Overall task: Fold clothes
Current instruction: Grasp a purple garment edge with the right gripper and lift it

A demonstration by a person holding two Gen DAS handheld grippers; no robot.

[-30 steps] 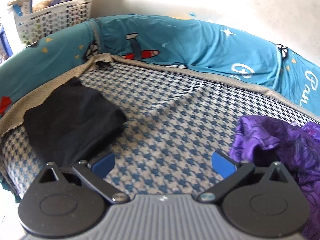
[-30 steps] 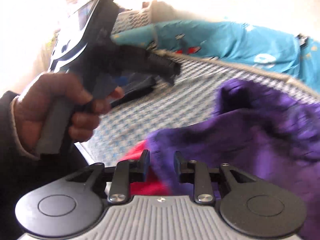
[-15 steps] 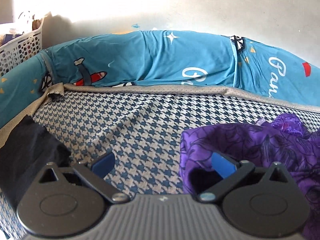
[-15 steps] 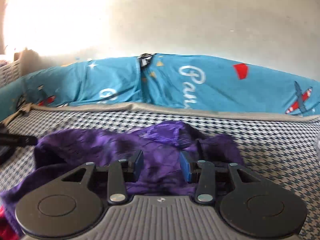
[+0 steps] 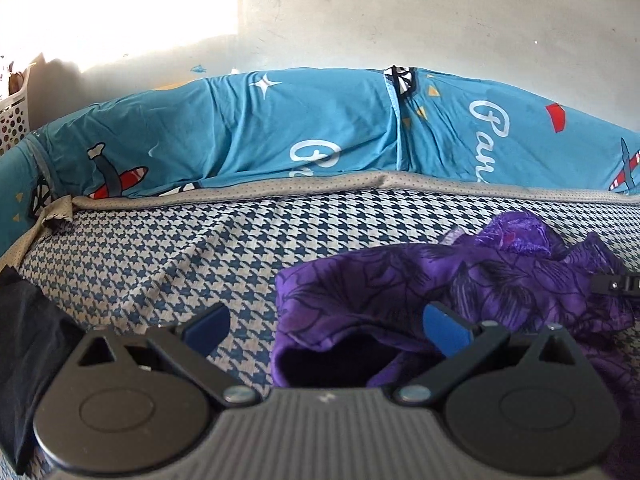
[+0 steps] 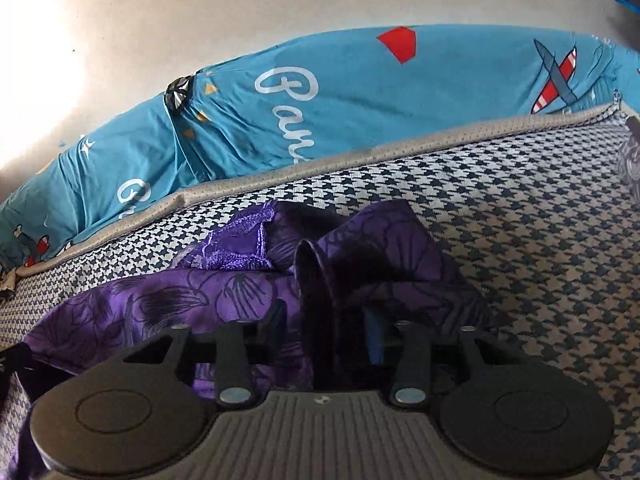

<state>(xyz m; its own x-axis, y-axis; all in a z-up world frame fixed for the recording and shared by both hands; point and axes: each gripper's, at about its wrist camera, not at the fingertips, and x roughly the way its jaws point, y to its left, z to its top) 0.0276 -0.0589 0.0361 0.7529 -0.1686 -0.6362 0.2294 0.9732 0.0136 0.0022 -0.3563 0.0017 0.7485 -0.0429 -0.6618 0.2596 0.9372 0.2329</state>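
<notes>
Right gripper closing on purple garment fold – left gripper spread wide over its edge

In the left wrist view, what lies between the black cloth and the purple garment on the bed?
Only bare checked bedcover. In the left wrist view the black cloth sits at the left edge and the purple garment at the right, with nothing between them.
</notes>
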